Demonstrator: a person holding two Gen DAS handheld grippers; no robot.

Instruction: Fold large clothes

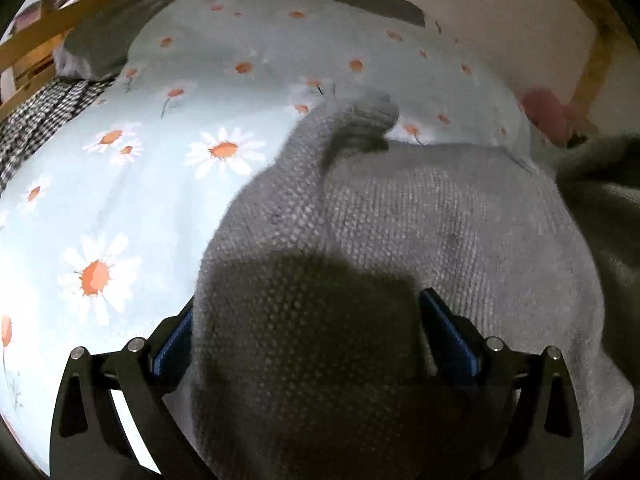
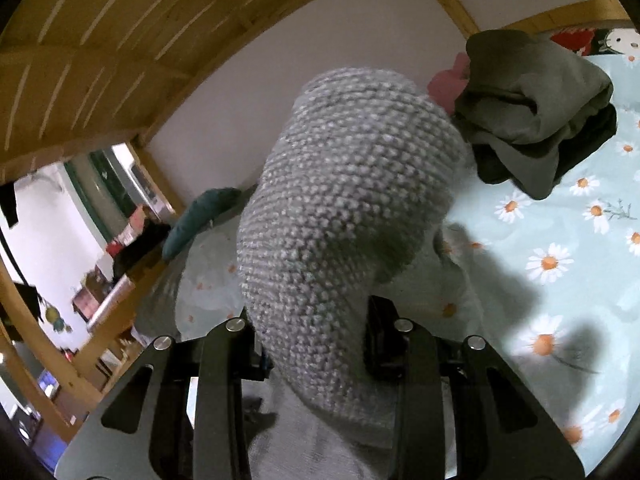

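Observation:
A grey knitted sweater (image 1: 420, 216) lies on a light blue bed sheet with daisies (image 1: 120, 200). In the left wrist view its fabric bulges up between the blue-padded fingers (image 1: 448, 336) of my left gripper (image 1: 308, 340), which stand wide apart with cloth between them. A sleeve (image 1: 352, 120) stretches away across the sheet. In the right wrist view my right gripper (image 2: 316, 336) is shut on a thick fold of the same sweater (image 2: 344, 200), which rises in front of the camera and hides the fingertips.
A pile of folded dark olive and black clothes (image 2: 536, 112) sits on the bed by the wall, with a pink item (image 2: 448, 80) behind it. A checked cloth (image 1: 44, 116) lies at the left. Wooden bunk frame (image 2: 100, 40) stands overhead; a teal pillow (image 2: 204, 216) lies far off.

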